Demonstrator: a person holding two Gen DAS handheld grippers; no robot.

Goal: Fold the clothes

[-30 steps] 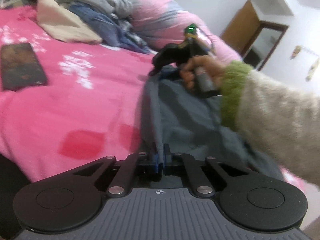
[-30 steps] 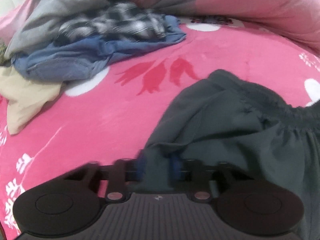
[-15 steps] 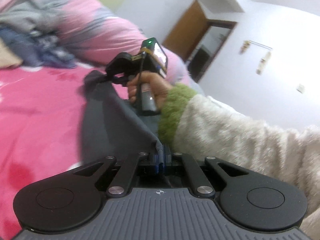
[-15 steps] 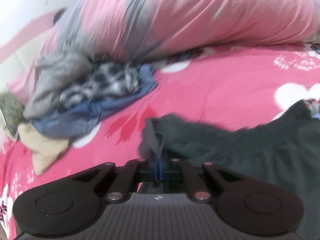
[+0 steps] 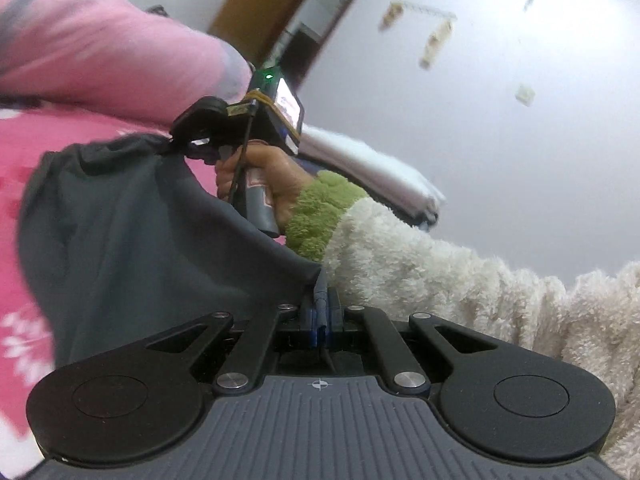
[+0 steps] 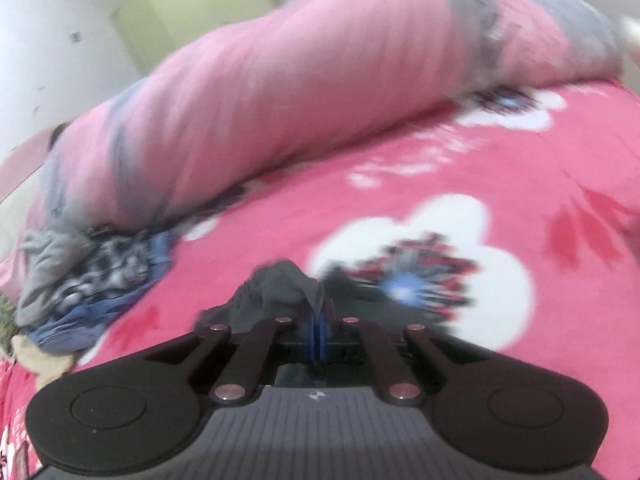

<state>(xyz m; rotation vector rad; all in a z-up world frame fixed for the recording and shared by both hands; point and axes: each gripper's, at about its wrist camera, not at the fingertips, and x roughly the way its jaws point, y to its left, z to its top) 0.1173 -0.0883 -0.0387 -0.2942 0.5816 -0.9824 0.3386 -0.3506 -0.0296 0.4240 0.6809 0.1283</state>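
A dark grey garment [image 5: 120, 232] hangs stretched between my two grippers above the pink floral bed [image 5: 16, 148]. My left gripper [image 5: 320, 312] is shut on one corner of it. In the left wrist view my right gripper [image 5: 176, 146] is shut on the far corner, held by a hand in a green-cuffed fleece sleeve. In the right wrist view my right gripper [image 6: 320, 320] is shut on a bunched fold of the grey garment [image 6: 276, 288], above the bedspread [image 6: 400, 184].
A pile of other clothes [image 6: 92, 272], grey, checked and blue, lies at the left by a rolled pink and grey quilt [image 6: 280, 92]. A wooden door [image 5: 260, 4] and a white wall stand behind the bed.
Both grippers have lifted the grey garment off the bed and tilted upward. The views have swung from the bedspread toward the quilt and the wall.
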